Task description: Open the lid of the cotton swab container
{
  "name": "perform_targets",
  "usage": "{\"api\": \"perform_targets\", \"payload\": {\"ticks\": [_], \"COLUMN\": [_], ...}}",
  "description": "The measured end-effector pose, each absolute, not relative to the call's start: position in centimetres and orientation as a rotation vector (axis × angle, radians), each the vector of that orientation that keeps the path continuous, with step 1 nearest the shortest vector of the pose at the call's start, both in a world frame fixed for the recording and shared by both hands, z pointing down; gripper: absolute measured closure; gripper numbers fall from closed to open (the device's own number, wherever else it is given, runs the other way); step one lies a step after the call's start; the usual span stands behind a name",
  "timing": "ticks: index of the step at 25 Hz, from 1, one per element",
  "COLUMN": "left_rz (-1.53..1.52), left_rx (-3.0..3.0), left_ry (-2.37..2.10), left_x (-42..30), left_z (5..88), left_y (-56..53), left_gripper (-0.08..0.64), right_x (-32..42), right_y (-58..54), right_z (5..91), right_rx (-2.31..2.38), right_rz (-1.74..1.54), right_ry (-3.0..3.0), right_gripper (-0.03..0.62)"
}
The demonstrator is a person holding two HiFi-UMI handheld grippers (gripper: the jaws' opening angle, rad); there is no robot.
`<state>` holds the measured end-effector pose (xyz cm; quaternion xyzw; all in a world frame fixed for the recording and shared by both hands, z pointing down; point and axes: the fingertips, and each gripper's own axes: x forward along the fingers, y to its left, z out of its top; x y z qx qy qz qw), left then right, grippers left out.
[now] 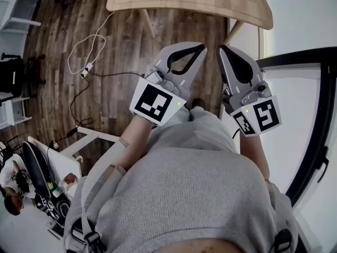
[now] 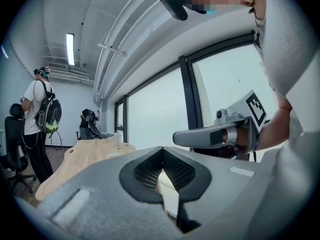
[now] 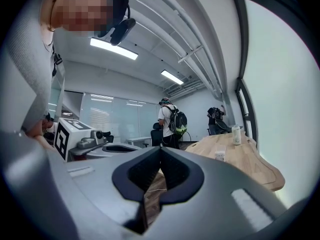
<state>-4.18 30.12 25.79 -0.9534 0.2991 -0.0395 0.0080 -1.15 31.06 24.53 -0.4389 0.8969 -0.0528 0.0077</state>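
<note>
Both grippers are held up in front of the person's grey sweater, jaws pointing toward a wooden table (image 1: 210,1). My left gripper (image 1: 201,47) is shut with nothing between its jaws, and my right gripper (image 1: 221,48) is shut and empty too. In the right gripper view, past the shut jaws (image 3: 160,148), a small upright cylinder (image 3: 236,134) and a small white box (image 3: 220,155) stand far off on the table (image 3: 250,159). The cylinder (image 2: 118,140) also shows in the left gripper view, beyond the shut jaws (image 2: 162,149). Which of them is the swab container I cannot tell.
A white cable (image 1: 89,49) and a black one trail over the dark wood floor. A black window frame (image 1: 316,141) runs along the right. A person with a backpack (image 3: 172,121) stands beyond the table, near an office chair (image 2: 12,144). White furniture stands at the lower left.
</note>
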Motion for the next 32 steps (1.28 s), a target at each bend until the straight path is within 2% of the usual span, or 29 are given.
{"api": "perform_targets", "payload": {"ticks": [12,32], "left_rz": [-0.143,-0.169], "left_rx": [-2.951,-2.95], "left_ry": [0.961,0.957], "left_x": [-1.0,0.4], "left_z": [25.3,25.6], "left_y": [30.6,31.0], "left_gripper": [0.561,0.561], "right_x": [1.0,2.1], "right_y": [31.6,31.8], "right_z": [24.9,24.8], "right_rx": [-1.312,-1.309], "right_rz": [-0.15,-0.136], "right_ry": [2.861,2.867], "right_gripper": [0.591,0.591]}}
